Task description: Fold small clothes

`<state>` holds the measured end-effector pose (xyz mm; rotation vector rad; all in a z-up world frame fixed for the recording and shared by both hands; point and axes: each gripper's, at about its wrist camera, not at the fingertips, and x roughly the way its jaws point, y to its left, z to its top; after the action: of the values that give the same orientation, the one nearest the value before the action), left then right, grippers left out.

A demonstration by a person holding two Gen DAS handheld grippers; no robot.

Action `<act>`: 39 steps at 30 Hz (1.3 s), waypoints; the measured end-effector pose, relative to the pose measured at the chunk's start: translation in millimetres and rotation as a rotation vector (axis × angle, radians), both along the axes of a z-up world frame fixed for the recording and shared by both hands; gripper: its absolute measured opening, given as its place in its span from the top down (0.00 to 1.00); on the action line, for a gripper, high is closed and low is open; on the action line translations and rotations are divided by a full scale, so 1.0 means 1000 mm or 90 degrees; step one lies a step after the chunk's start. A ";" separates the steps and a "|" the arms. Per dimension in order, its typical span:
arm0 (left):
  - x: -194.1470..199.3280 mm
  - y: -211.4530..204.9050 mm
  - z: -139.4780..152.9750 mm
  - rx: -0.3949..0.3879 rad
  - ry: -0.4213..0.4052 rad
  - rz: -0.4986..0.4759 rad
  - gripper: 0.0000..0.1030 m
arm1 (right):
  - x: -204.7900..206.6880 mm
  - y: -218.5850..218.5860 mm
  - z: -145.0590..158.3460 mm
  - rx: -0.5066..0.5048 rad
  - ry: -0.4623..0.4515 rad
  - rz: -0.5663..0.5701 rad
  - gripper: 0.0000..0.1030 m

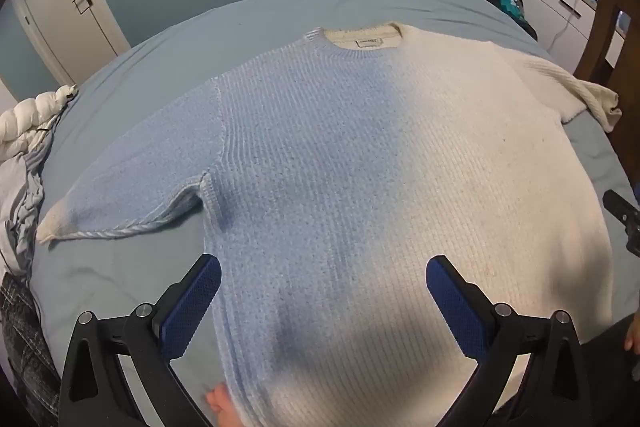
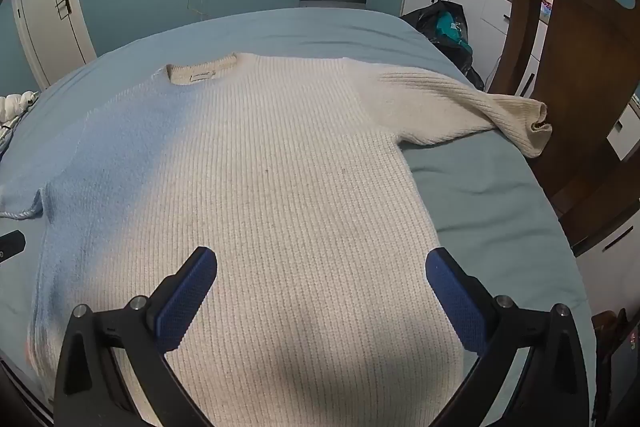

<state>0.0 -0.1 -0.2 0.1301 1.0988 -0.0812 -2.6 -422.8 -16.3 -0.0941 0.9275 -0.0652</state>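
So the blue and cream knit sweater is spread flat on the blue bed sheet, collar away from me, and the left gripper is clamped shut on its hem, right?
Not quite. The blue and cream knit sweater does lie flat on the blue bed sheet, collar at the far end, but the left gripper is open, jaws wide apart above the fabric and holding nothing. The left wrist view shows it.

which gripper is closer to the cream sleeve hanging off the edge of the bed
Right. The right gripper hovers over the sweater's cream half, on the side of the cream sleeve; the left gripper hovers over the blue half, farther away.
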 end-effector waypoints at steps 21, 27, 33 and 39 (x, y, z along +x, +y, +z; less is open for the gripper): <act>-0.002 0.002 -0.001 -0.013 0.001 0.000 0.00 | 0.001 0.006 -0.001 -0.009 0.002 0.001 0.01; -0.002 0.001 -0.001 -0.006 0.002 0.002 0.00 | 0.000 0.006 0.000 -0.009 0.003 0.002 0.01; -0.002 0.001 -0.001 -0.001 0.000 0.004 0.00 | 0.000 0.006 0.000 -0.009 0.003 0.003 0.01; -0.001 0.002 -0.001 -0.002 -0.002 0.003 0.00 | 0.000 0.006 0.000 -0.009 0.002 0.002 0.01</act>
<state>-1.0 2.1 -0.7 0.1250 1.0958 -0.0779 -2.6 -416.7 -16.2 -0.1092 0.9304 -0.0686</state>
